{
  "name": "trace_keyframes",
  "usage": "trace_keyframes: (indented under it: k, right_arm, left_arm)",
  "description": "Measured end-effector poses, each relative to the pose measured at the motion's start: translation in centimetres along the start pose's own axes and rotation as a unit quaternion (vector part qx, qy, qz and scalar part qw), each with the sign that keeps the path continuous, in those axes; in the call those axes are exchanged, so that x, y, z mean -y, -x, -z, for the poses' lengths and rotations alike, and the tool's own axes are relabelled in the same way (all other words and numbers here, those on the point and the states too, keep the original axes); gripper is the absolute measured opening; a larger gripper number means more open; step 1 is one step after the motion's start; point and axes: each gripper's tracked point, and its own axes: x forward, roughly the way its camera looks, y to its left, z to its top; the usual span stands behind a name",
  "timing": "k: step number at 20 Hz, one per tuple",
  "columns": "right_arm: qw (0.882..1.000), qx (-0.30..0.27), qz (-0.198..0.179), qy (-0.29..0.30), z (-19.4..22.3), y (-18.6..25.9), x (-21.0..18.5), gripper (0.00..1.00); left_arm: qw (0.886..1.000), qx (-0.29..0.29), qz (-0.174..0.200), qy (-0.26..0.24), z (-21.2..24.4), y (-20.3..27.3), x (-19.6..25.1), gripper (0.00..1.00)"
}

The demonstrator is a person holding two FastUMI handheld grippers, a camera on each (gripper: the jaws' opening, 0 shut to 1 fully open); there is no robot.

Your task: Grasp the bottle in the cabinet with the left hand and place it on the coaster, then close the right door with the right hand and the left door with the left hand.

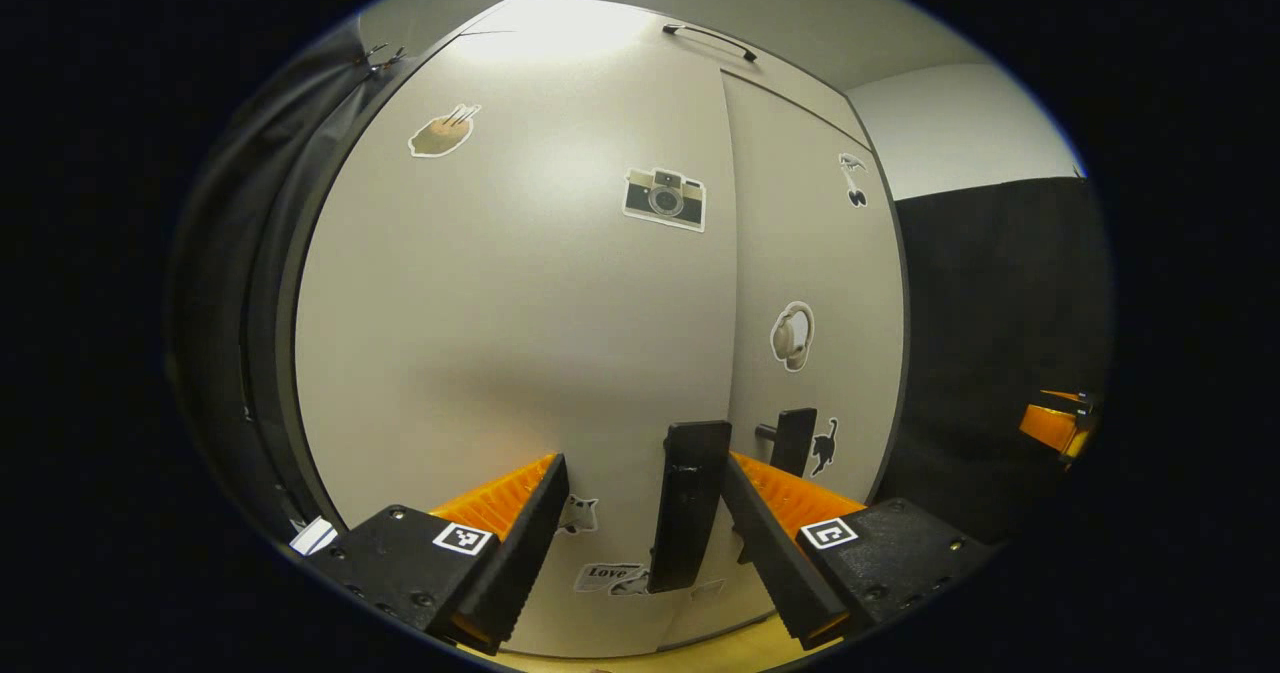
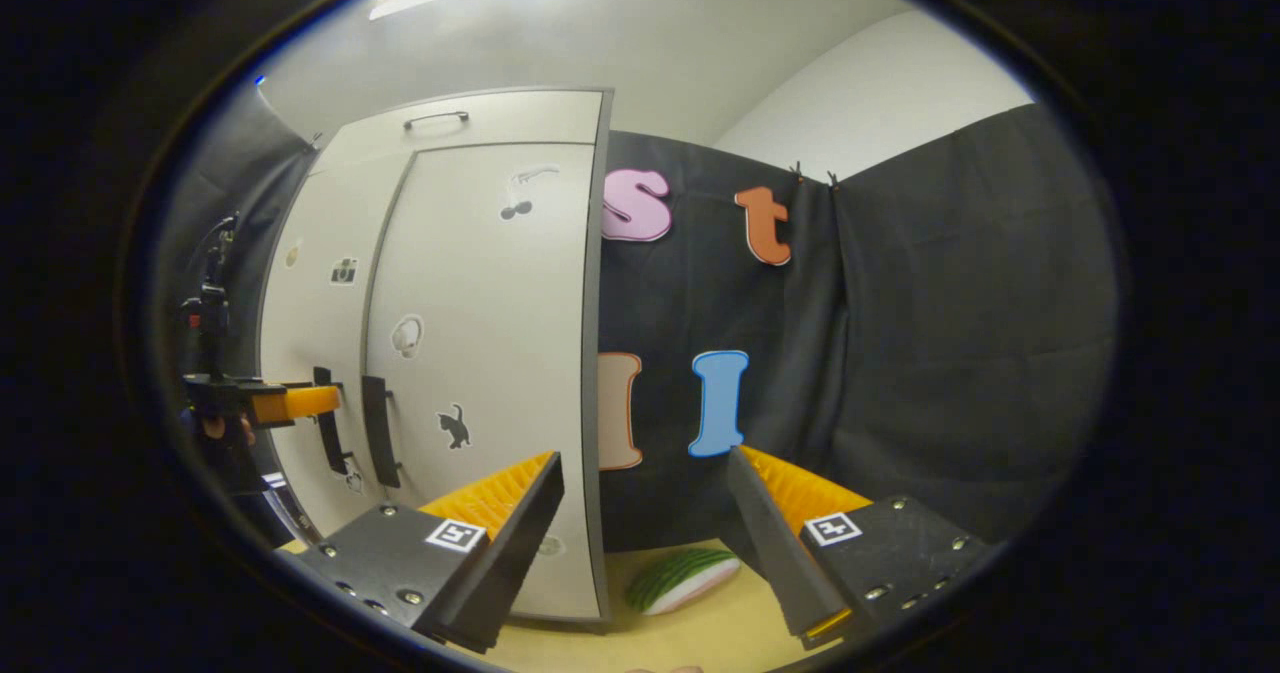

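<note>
Cabinet (image 2: pixel 450 353): both doors shut, flush at the seam. Left door (image 1: pixel 500 303) fills the left gripper view, with camera sticker (image 1: pixel 665 198); right door (image 1: pixel 810 283) beside it. Two dark vertical handles either side of the seam; left door handle (image 1: pixel 688 503) lies between the fingers of the left gripper (image 1: pixel 645 498), jaws spread, contact unclear. Right gripper (image 2: pixel 645 498): jaws apart, holding nothing, off the cabinet's right edge. Bottle and coaster: cannot tell where. Watermelon-slice object (image 2: pixel 685 578) on the tabletop (image 2: pixel 700 633).
</note>
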Motion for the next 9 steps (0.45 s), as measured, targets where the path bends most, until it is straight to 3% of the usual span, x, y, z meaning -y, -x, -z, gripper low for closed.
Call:
trace_keyframes:
  k: [3,6,9]
  right_arm:
    - [1.000,-0.005,-0.010,-0.011,-0.8,0.5,-0.7,1.00]
    - [1.000,0.003,-0.020,-0.013,-2.7,1.3,-1.5,0.96]
    - [0.999,0.015,-0.032,-0.018,-5.1,1.9,-2.5,1.00]
  left_arm:
    - [1.000,-0.008,-0.016,-0.001,-0.4,0.7,0.3,0.98]
    - [1.000,0.006,-0.023,0.008,-3.2,3.4,2.2,0.95]
    - [0.999,0.026,-0.027,-0.010,-6.6,6.8,4.5,0.94]
